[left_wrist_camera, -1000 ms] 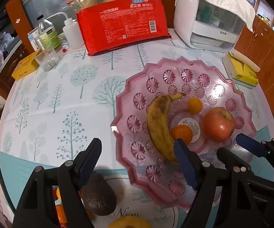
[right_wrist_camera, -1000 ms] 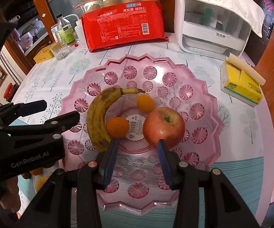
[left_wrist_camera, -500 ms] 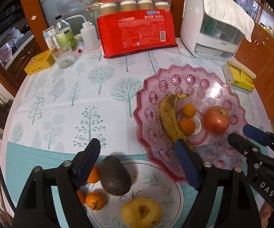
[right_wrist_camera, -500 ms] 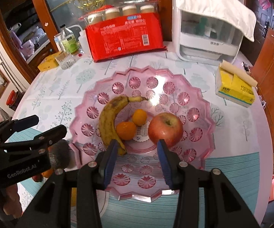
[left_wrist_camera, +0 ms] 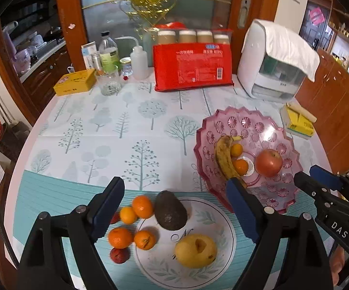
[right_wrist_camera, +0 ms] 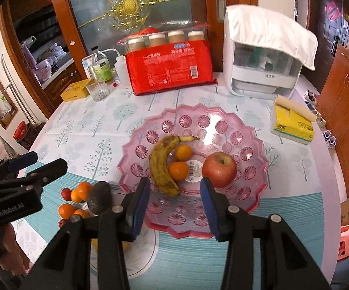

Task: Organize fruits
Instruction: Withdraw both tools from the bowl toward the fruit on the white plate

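Note:
A pink scalloped fruit bowl (right_wrist_camera: 249,191) (left_wrist_camera: 259,125) holds a banana (right_wrist_camera: 161,166), two small oranges (right_wrist_camera: 178,170) and a red apple (right_wrist_camera: 219,169). A white plate (left_wrist_camera: 218,217) in front of it carries an avocado (left_wrist_camera: 170,210) and a yellow pear (left_wrist_camera: 195,250). Several small oranges (left_wrist_camera: 142,206) and two small red fruits (left_wrist_camera: 118,255) lie at its left rim. My left gripper (left_wrist_camera: 174,210) is open and empty above the plate. My right gripper (right_wrist_camera: 174,205) is open and empty above the bowl's near rim.
At the table's back stand a red package (left_wrist_camera: 192,66), a white appliance (left_wrist_camera: 273,67), bottles and a glass (left_wrist_camera: 107,82) and a yellow box (left_wrist_camera: 74,82). A yellow tissue pack (right_wrist_camera: 293,125) lies right of the bowl. The table edge curves close on both sides.
Both grippers have pulled back and up from the bowl. The white plate with avocado, pear and small oranges has come fully into the left wrist view.

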Motion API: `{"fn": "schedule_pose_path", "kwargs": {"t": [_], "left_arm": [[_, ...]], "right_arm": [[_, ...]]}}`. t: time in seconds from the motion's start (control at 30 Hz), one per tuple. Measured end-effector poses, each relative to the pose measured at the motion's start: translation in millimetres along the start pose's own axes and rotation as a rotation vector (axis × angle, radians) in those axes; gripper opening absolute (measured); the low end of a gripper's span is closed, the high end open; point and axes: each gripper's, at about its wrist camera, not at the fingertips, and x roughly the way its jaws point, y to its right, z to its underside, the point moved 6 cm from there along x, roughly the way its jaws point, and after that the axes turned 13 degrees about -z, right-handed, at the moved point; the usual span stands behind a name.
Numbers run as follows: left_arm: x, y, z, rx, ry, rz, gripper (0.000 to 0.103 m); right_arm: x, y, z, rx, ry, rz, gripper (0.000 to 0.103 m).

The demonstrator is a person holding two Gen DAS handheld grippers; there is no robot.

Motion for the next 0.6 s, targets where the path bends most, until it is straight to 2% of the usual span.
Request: {"fn": "schedule_pose_path", "kwargs": {"t": [0.4, 0.6], "left_arm": [[-40.2, -65.3, 9.6, -0.047, 0.062, -0.01, 0.086], [-48.8, -94.8, 17.7, -0.047, 0.072, -0.013, 0.086]], "right_arm": [[-34.3, -47.5, -4.7, -0.019, 0.085, 0.0, 0.044], [-43.4, -69.7, -2.0, -0.009, 0.115, 0.003, 0.05]]}}
